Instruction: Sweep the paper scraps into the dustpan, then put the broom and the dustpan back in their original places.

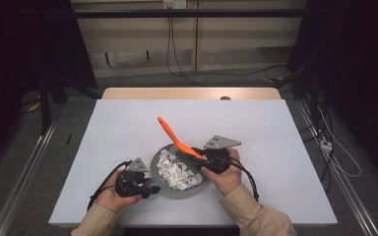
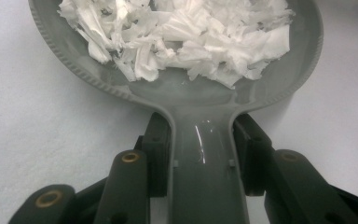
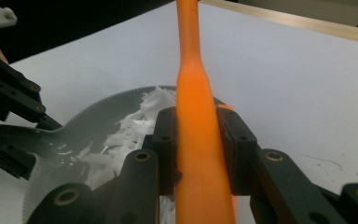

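A: What is hard to make out here?

B: In the high view the brush (image 1: 177, 139) has its bristle end tucked behind the right gripper (image 1: 207, 158), so I cannot tell whether the bristles touch the paper scraps (image 1: 176, 169). In the right gripper view the brush (image 3: 196, 116) is cut off at the top and bottom edges.

A: And the dustpan?

B: The dustpan (image 1: 160, 174) lies flat on the table near the front edge, between the two hands. In the left gripper view its far rim (image 2: 314, 42) is cut by the top of the frame, and its handle end runs out at the bottom.

A: How do the tools stand?

B: The left gripper (image 1: 147, 189) pinches the dustpan's handle, with its pads (image 2: 157, 149) pressed on both sides. The right gripper's pads (image 3: 165, 140) squeeze the orange brush handle, which slants up and away to the left.

A: The surface?

B: A white table top (image 1: 256, 128) with a wooden strip (image 1: 187, 93) along the far edge. A few faint specks lie right of the right hand (image 1: 225, 177).

A: The room?

B: Dim. Grey floor (image 1: 142, 81), cables (image 1: 216, 73) trailing across it, and a pale wall (image 1: 236, 34) behind.
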{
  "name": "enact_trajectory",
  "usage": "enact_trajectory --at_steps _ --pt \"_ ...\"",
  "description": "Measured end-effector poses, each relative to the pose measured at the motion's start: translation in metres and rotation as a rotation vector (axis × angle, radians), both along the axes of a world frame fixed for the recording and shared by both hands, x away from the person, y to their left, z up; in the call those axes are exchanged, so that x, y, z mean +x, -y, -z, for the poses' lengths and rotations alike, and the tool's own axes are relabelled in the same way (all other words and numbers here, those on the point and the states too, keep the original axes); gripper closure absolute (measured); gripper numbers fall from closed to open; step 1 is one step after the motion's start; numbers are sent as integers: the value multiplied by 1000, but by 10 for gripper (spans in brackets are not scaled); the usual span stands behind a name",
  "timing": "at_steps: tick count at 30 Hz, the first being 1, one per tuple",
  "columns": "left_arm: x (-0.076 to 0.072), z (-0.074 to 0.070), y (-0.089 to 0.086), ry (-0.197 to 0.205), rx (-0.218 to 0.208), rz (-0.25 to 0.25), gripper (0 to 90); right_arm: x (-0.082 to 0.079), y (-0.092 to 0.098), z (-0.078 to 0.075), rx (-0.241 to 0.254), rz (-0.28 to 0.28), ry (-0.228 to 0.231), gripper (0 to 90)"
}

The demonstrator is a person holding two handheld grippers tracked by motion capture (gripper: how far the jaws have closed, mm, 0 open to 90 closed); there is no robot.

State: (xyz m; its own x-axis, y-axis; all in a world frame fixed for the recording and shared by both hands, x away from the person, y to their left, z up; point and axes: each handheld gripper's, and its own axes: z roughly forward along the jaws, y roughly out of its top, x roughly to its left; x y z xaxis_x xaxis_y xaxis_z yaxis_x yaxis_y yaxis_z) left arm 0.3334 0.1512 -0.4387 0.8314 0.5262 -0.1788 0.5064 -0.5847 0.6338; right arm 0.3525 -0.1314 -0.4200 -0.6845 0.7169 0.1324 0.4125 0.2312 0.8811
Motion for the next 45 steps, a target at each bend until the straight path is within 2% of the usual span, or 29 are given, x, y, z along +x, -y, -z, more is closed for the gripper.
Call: enact_trajectory --at_steps 6,8,10,15,21,22,23,25,35,40,45 --pt "0 -1 -3 16 -9 -26 629 1 7 -10 27 28 28 714" --pt "0 -2 -4 24 -2 -35 629 2 12 -13 47 39 30 714" --pt "1 -2 -4 17 -20 -35 629 3 16 -15 61 53 31 714" --pt "1 -3 -6 26 -18 -50 629 6 22 -18 77 72 34 714" --pt "3 -6 -14 20 -33 -73 628 9 32 -19 65 110 42 714" --pt "3 -7 -15 26 -25 -87 628 9 34 -19 58 120 40 714" --pt "4 -7 -17 17 -42 -86 629 10 36 -18 53 130 40 714" --pt "5 -8 -19 18 -47 -96 629 12 40 -16 40 146 36 714" --pt "7 -14 -27 20 -62 -139 628 15 57 -12 27 201 26 714" --pt "11 -15 -33 20 -76 -181 628 15 67 -12 27 226 27 714" --pt "13 -15 -36 27 -69 -217 628 13 80 -13 32 258 31 714"
